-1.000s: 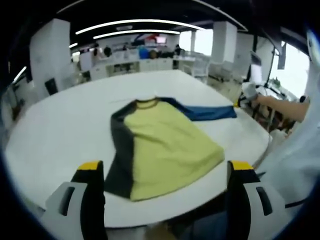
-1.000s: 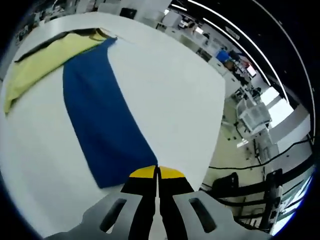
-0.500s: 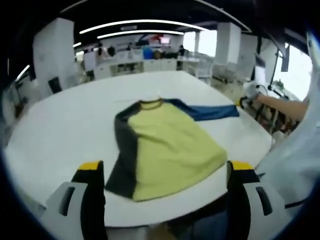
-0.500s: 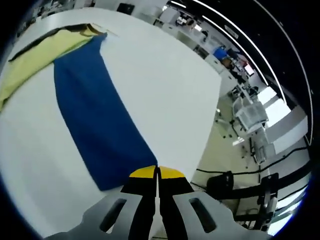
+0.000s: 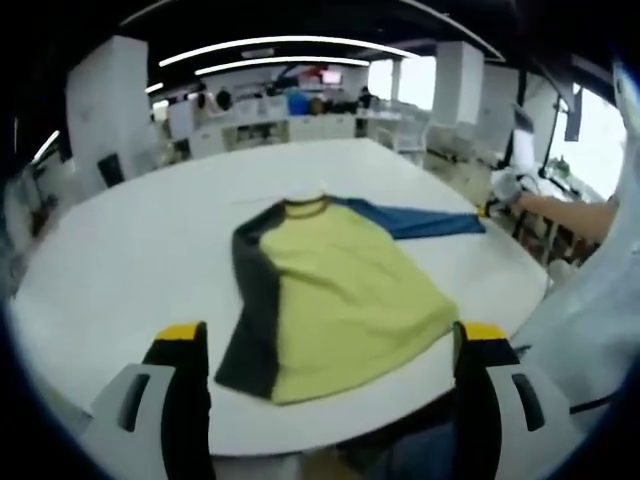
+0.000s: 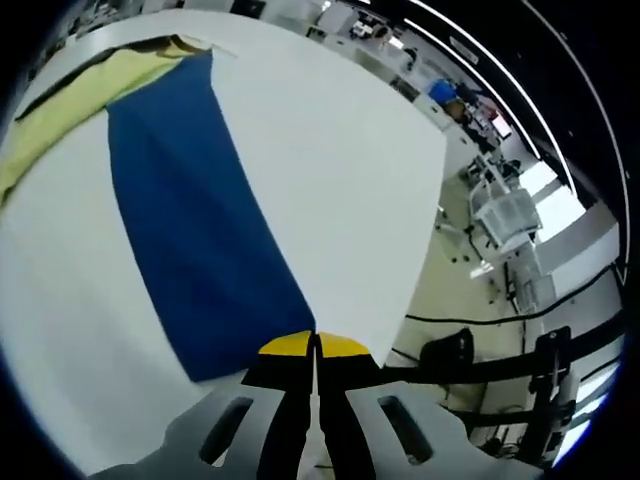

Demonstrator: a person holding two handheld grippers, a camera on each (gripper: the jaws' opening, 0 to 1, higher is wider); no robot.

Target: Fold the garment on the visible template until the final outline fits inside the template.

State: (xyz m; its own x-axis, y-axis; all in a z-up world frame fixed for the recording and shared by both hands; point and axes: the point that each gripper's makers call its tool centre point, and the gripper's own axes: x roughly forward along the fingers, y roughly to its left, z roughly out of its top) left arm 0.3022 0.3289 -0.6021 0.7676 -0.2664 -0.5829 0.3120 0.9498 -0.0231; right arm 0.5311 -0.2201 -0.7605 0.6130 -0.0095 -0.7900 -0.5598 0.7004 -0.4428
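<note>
A yellow shirt (image 5: 340, 290) lies flat on the round white table (image 5: 120, 260), collar pointing away. Its dark grey sleeve (image 5: 255, 300) is folded along the left side of the body. Its blue sleeve (image 5: 425, 222) stretches out to the right, where my right gripper (image 5: 482, 209) holds its end. In the right gripper view my right gripper (image 6: 315, 345) is shut on the cuff of the blue sleeve (image 6: 200, 230), which runs up to the yellow body (image 6: 70, 100). My left gripper (image 5: 332, 335) hovers open before the table's near edge, nothing between its jaws.
A person's forearm (image 5: 560, 215) reaches in from the right, with white clothing (image 5: 600, 300) below it. Past the table edge (image 6: 425, 230) lie floor cables, a white chair (image 6: 510, 220) and a black chair (image 6: 450, 365). Office desks (image 5: 290, 120) line the back.
The blue sleeve's end has shifted slightly outward to the right with my right gripper shut on it, and the sleeve lies straighter. The left gripper stays open, barely moved.
</note>
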